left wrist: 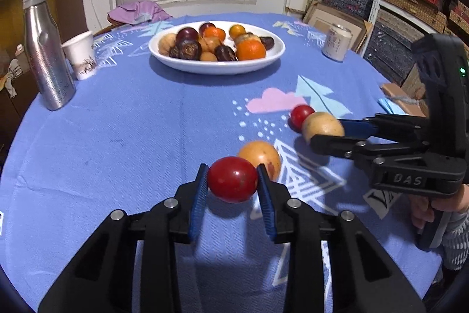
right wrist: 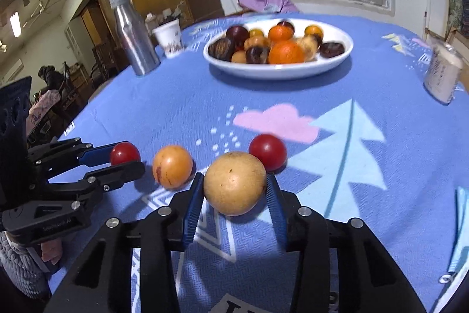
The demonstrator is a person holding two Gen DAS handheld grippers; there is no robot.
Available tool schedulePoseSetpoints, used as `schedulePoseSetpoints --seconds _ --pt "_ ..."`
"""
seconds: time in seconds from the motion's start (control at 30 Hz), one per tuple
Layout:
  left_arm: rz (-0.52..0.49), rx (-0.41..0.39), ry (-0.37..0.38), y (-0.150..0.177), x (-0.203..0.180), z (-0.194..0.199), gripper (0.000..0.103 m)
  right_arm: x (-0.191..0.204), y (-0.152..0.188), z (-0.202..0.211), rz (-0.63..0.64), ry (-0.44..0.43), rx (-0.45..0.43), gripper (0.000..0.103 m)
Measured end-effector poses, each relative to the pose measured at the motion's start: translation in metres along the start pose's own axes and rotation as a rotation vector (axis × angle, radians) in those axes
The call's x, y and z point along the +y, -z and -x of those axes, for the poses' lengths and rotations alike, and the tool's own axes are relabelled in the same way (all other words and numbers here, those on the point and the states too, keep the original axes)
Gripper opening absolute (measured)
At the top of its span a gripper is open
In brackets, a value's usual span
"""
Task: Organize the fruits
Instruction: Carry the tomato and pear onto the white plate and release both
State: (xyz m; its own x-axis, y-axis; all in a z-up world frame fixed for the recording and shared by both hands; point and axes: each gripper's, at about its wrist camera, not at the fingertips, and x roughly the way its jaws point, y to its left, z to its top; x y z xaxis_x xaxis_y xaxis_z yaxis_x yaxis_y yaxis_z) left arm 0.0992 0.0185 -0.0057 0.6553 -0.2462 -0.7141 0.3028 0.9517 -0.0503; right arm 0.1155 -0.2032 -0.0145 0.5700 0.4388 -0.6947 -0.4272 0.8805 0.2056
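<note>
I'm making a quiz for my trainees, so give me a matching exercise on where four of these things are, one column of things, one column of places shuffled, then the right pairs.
Things:
1. red fruit
2. tan fruit
3. orange-yellow fruit
4. silver bottle

Places:
A. loose on the cloth between the two grippers
B. upright beside the paper cup
C. between the pads of the left gripper
D. between the pads of the right gripper

Pairs: 1-C, 2-D, 3-A, 4-B
</note>
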Motion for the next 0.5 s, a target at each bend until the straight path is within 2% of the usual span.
schedulePoseSetpoints --seconds 0.17,0.3,0.4,0.5 --pt "-0.025 -0.063 -0.067 -0.047 0.007 0.014 0.032 -0.014 -0.035 0.036 -0.035 0.005 -0.124 0.043" --pt "-0.002 -0.127 -0.090 -0.102 0.012 0.015 0.032 -0.027 -0.088 0.054 -0.051 0.041 -0.210 0.043" --pt "0.023 -0.139 -0.069 -0.138 0.010 -0.001 0.032 -0.040 -0.118 0.048 -0.090 0.040 -0.238 0.043" --pt "0.027 -0.129 -0.058 -0.158 0.006 -0.029 0.032 -0.057 -0.144 0.023 -0.149 0.027 -0.231 0.043"
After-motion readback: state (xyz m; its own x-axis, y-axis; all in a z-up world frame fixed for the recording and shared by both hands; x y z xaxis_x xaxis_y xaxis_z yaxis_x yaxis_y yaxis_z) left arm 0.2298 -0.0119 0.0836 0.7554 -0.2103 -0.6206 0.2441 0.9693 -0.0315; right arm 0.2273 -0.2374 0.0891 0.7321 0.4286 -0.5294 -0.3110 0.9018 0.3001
